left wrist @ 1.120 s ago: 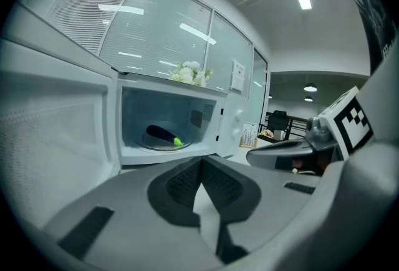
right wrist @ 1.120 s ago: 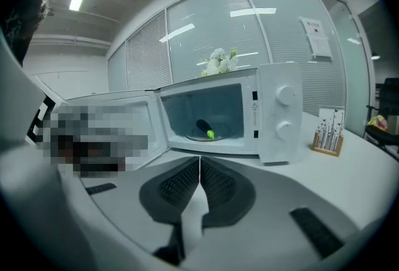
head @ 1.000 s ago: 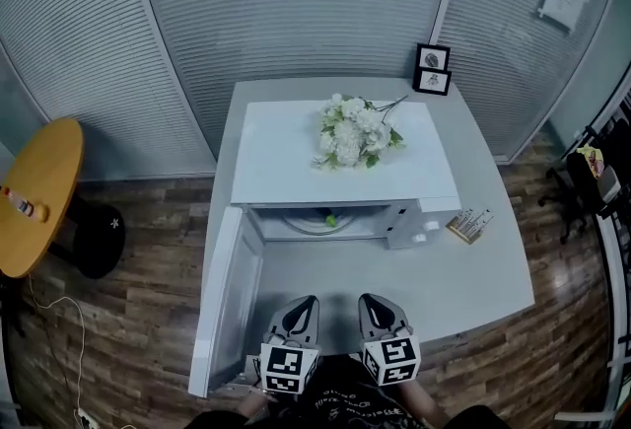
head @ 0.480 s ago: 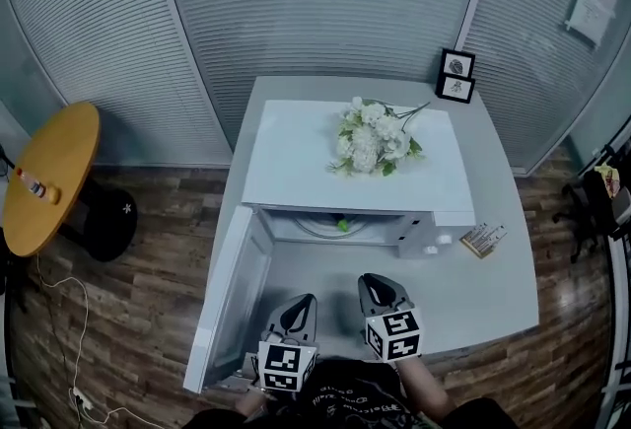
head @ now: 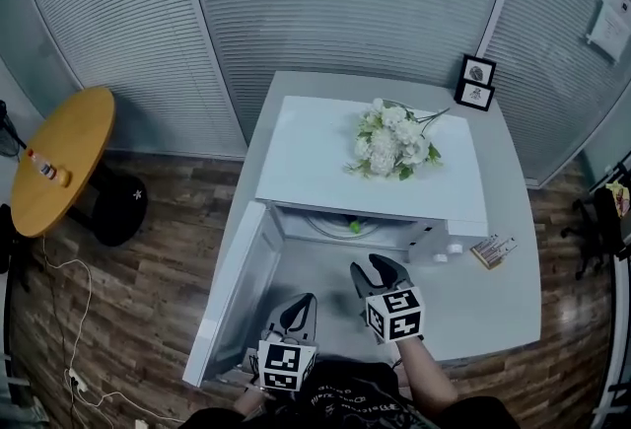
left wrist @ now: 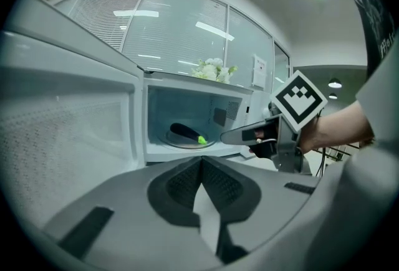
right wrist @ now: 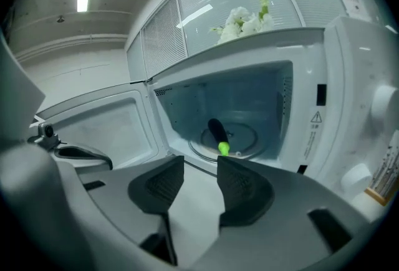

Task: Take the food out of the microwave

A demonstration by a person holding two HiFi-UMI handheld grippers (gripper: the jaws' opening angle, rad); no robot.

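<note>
The door (head: 235,291) stands swung wide at the left, clearing the way in. The left gripper (head: 302,307) hangs back, clenched on nothing. The right gripper (head: 379,266) has just spread its jaws. They are empty and aimed at the food (right wrist: 219,134), possibly an aubergine, on the turntable (right wrist: 242,139) inside the microwave (head: 325,146).

a warning triangle sign (right wrist: 316,117) stands on the microwave (right wrist: 350,67) frame; its print is too small to read.

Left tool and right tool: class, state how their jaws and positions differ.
The left tool has its jaws shut; the right tool has just been opening, jaws apart, nothing between them. The right tool is nearer the open microwave than the left tool. Both are empty and point at it.
</note>
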